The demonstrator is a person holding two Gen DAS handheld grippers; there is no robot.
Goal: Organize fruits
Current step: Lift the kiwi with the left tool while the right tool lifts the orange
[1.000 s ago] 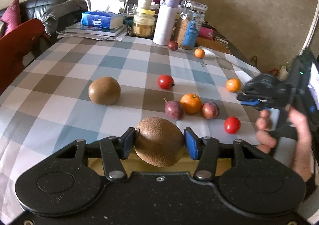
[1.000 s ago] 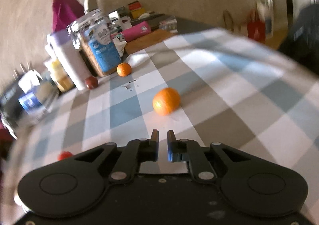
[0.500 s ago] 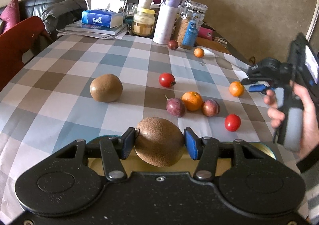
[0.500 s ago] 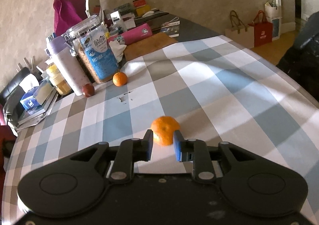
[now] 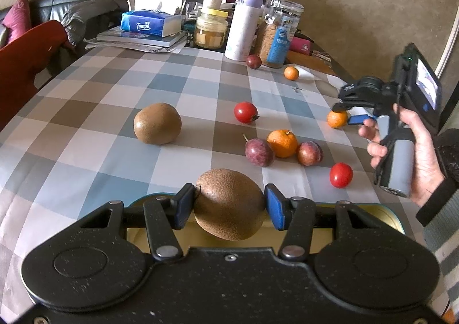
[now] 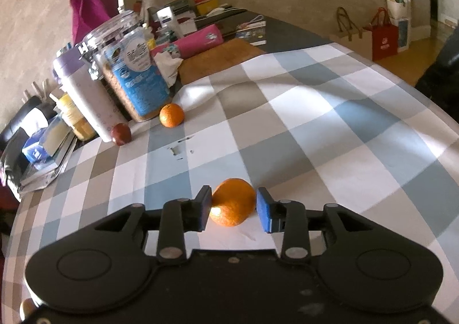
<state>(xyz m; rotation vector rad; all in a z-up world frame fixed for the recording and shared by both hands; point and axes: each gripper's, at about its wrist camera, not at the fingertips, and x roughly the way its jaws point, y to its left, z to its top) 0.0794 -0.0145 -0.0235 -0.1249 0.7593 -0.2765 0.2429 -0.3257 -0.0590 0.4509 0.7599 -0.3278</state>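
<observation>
Left gripper [image 5: 229,206] at the bottom centre is clamped on a brown kiwi [image 5: 229,203], hanging above a yellow tray [image 5: 384,213]. Right gripper [image 6: 233,208], low in its frame, is opening its jaws around a small mandarin [image 6: 233,202] on the checked tablecloth [image 6: 315,129], a gap showing at the right pad.

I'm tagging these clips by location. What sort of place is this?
Most likely a lived-in home, at a dining table: a checked tablecloth strewn with fruit, household clutter at the far end such as a Tempo tissue pack and a food jar, and a dark leather sofa behind.
</observation>
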